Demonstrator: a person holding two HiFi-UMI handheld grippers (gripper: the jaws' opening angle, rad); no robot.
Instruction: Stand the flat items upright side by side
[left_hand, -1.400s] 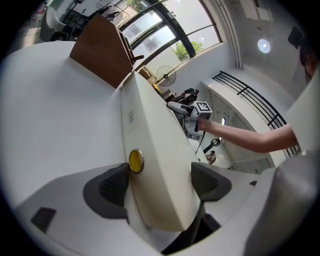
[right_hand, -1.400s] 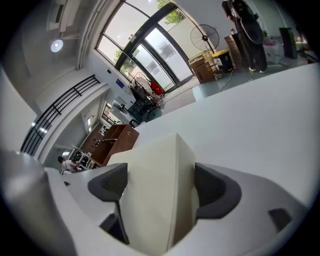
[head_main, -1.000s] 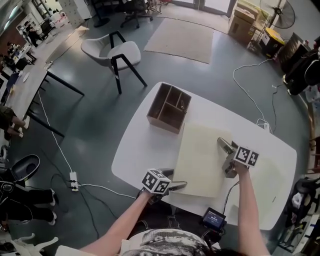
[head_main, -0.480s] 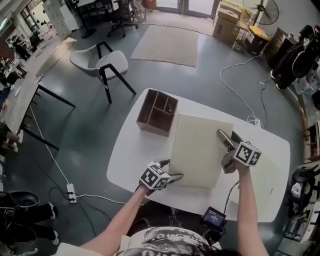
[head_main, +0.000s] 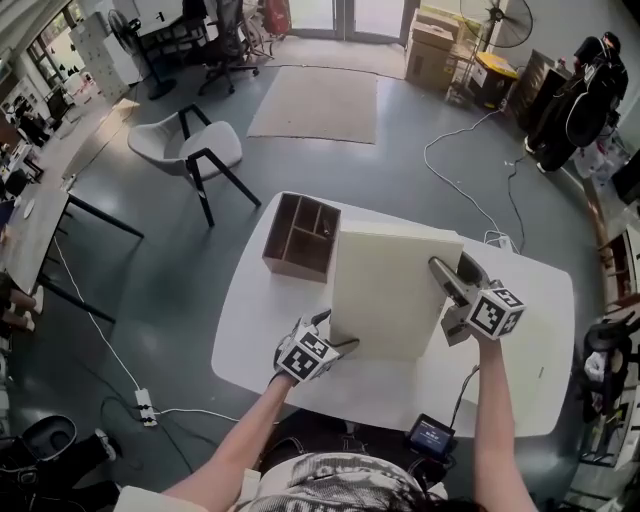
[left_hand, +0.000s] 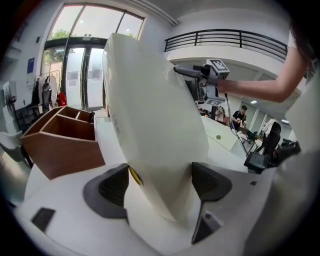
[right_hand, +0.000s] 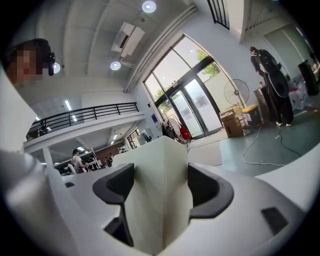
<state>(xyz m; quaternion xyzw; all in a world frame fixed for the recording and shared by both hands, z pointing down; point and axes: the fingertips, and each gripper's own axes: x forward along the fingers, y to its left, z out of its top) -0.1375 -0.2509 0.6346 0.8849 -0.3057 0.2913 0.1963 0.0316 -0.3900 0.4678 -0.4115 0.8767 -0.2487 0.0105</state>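
A large cream board (head_main: 390, 285) stands nearly upright on the white table (head_main: 530, 380), its lower edge on the tabletop. My left gripper (head_main: 338, 332) is at the board's lower left corner, shut on it; in the left gripper view the board (left_hand: 150, 125) fills the gap between the pads (left_hand: 116, 186). My right gripper (head_main: 450, 265) holds the board's right edge higher up, its jaws closing with the board (right_hand: 160, 200) between them and touching both pads. A brown wooden box (head_main: 297, 237) with compartments sits behind the board at the table's far left.
A small black device (head_main: 430, 433) hangs at the table's near edge. A white chair (head_main: 195, 150), a beige rug (head_main: 315, 103) and a white cable (head_main: 470, 190) lie on the floor beyond the table. The right part of the table stretches past my right gripper.
The board has tipped up from lying flat to nearly upright. Both grippers stayed on its edges, the right one rising with it.
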